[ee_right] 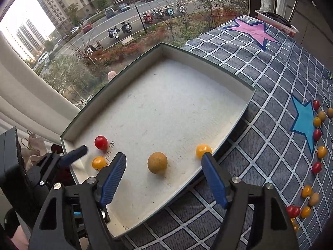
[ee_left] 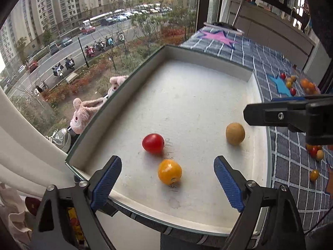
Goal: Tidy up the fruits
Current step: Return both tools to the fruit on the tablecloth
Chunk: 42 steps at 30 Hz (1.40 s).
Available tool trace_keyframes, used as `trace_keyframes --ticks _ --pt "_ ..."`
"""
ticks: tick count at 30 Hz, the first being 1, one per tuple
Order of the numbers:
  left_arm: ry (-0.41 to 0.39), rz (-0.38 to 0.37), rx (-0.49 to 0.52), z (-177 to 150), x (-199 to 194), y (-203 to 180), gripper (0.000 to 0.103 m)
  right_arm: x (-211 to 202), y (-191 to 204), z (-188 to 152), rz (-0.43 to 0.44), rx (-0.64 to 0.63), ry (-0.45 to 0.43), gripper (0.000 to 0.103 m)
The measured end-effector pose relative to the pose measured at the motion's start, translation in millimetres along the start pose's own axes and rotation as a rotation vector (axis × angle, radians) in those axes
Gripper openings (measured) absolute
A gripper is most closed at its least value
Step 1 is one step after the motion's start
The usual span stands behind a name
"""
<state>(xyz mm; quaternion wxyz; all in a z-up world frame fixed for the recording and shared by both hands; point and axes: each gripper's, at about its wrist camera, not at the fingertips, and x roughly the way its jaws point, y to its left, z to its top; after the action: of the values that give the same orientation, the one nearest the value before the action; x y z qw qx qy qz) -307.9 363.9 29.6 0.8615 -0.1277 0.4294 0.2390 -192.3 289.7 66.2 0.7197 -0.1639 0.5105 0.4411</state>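
Observation:
A shallow white box (ee_left: 208, 79) (ee_right: 208, 77) lies on a checked cloth by the window. In the left wrist view it holds a red tomato (ee_left: 153, 143), a yellow tomato (ee_left: 169, 171) and a tan round fruit (ee_left: 235, 133). My left gripper (ee_left: 167, 169) is open and empty, its jaws either side of the yellow tomato. My right gripper (ee_right: 163, 166) is open and empty over the tan fruit (ee_right: 157, 162). The right wrist view also shows the red tomato (ee_right: 101, 142), the yellow tomato (ee_right: 99, 162) and a second yellow tomato (ee_right: 203, 150) by the box's right wall.
Several loose red, yellow and tan fruits (ee_right: 316, 134) lie on the checked cloth (ee_right: 270, 66) to the right of the box, near a blue star patch (ee_right: 305, 120). A window is right behind the box. A bowl (ee_right: 276, 21) stands at the far end.

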Motion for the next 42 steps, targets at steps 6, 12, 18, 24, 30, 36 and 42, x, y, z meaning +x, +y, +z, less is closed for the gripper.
trace_keyframes --ticks 6,12,18,24,30,36,42 --pt "-0.012 -0.007 0.015 6 -11 -7 0.091 -17 -16 -7 -0.011 0.064 -0.029 0.086" --pt "-0.017 -0.022 0.066 9 -23 -32 0.091 -34 -39 -28 -0.018 0.113 -0.059 0.089" --pt "-0.029 -0.049 0.131 10 -35 -62 0.091 -48 -67 -55 -0.047 0.163 -0.08 0.092" --pt "-0.018 -0.086 0.197 10 -36 -99 0.091 -66 -104 -84 -0.056 0.253 -0.096 0.092" --pt "0.007 -0.114 0.269 3 -30 -136 0.091 -80 -148 -115 -0.115 0.343 -0.105 0.092" --pt "0.045 -0.139 0.311 -6 -21 -166 0.091 -87 -189 -148 -0.162 0.446 -0.09 0.092" --pt "0.061 -0.175 0.372 -21 -21 -193 0.091 -88 -207 -175 -0.226 0.47 -0.075 0.092"
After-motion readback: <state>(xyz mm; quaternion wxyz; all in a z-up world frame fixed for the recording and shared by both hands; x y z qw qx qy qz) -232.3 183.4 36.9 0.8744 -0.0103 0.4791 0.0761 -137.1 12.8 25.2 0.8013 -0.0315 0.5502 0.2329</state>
